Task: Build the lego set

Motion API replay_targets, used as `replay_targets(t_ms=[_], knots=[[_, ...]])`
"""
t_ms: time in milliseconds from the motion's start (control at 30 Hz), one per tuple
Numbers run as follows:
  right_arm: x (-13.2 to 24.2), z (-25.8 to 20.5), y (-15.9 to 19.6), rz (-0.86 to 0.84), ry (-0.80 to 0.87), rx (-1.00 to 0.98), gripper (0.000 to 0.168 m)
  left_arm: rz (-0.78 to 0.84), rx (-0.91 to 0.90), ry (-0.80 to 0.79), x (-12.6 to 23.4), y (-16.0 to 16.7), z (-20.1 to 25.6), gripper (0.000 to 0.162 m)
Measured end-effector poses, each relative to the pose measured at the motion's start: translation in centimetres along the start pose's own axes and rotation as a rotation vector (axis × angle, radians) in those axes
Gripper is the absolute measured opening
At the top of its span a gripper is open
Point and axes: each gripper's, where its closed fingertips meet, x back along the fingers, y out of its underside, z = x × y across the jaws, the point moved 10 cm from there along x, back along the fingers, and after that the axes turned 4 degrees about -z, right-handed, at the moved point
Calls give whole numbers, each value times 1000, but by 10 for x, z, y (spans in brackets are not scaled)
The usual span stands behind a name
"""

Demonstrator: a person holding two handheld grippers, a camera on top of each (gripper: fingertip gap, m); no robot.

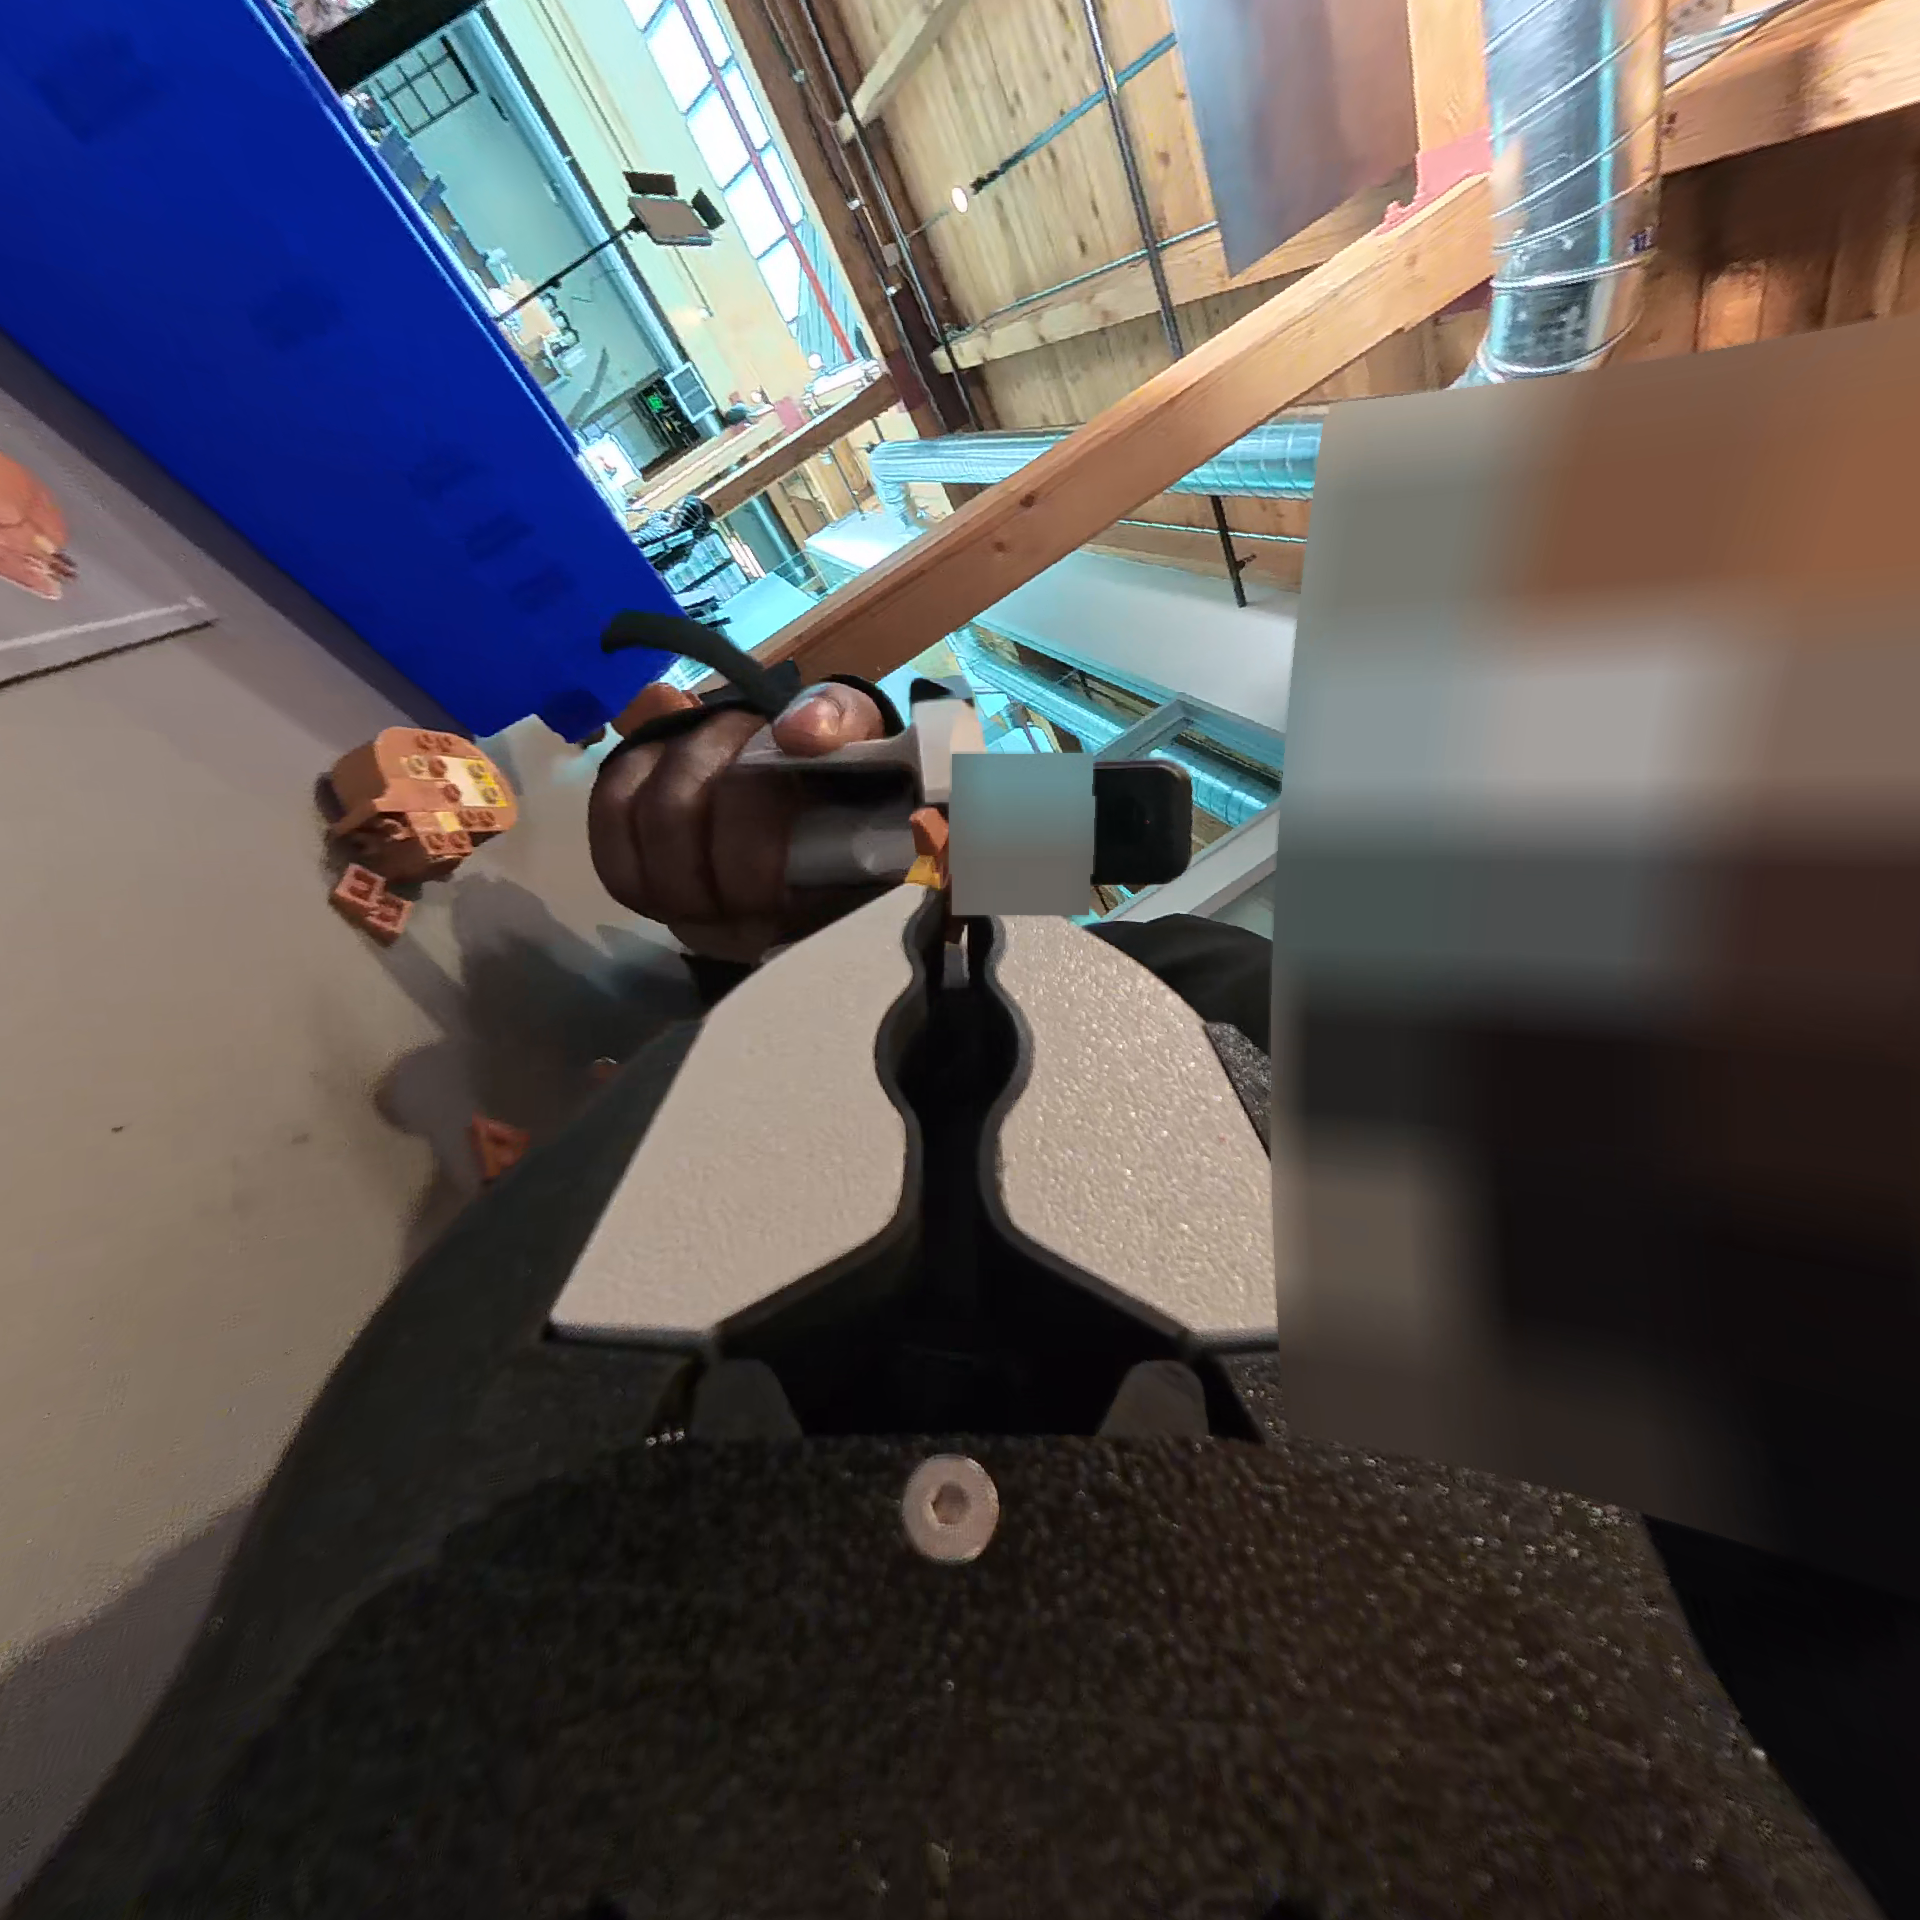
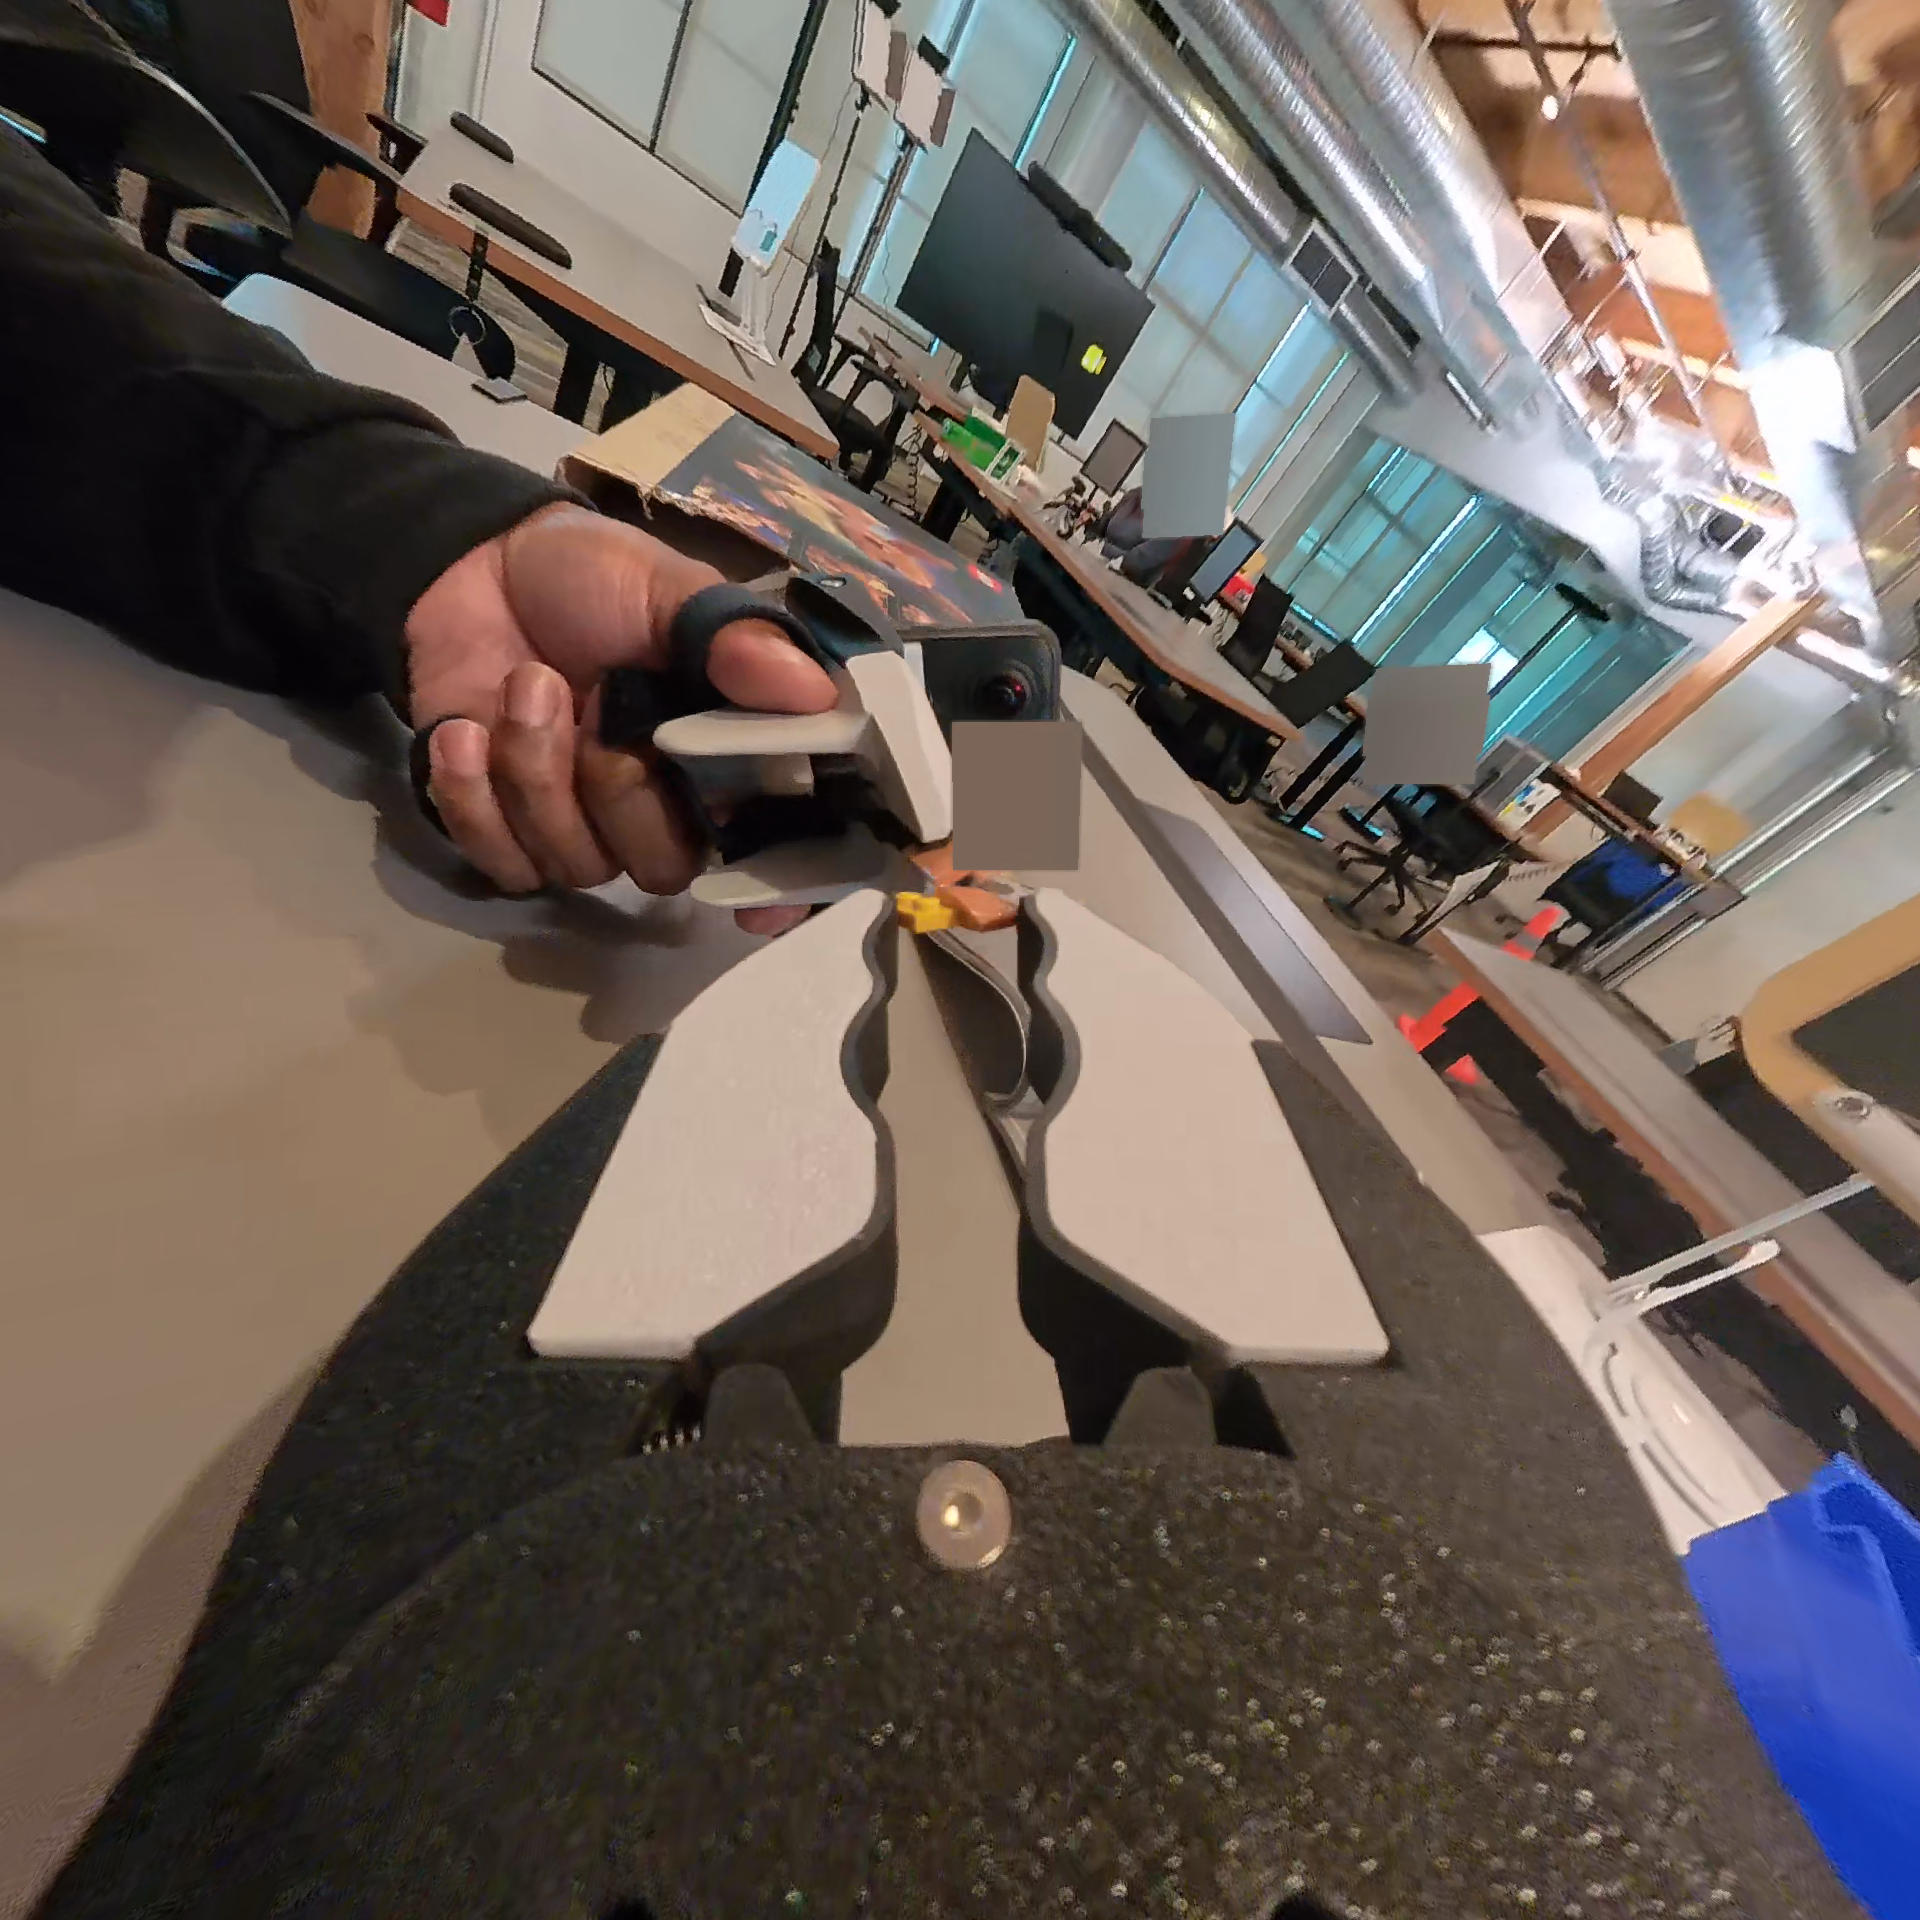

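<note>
joining is the step in hand, i judge: both tools are meeting tip to tip at centre frame, above the grey table [image 1: 208,1039]. the right gripper [image 2: 951,920] is clenching a small cluster of yellow and orange-brown lego bricks [image 2: 956,906]; the left gripper [image 1: 951,930] is nearly closed, and i cannot tell whether it is gripping anything. the next move probably calls for square alignment and a firm press. the cluster is looking tiny and stubby, easy to twist. a larger brown and tan brick assembly [image 1: 421,795] is lying at left, beneath the blue plastic bin [image 1: 260,312].
</note>
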Motion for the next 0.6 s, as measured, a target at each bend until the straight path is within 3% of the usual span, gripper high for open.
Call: replay_targets(t_ms=[600], knots=[[5, -5, -7, 79, 33, 78, 22, -7, 13, 110, -9, 4, 1, 4]])
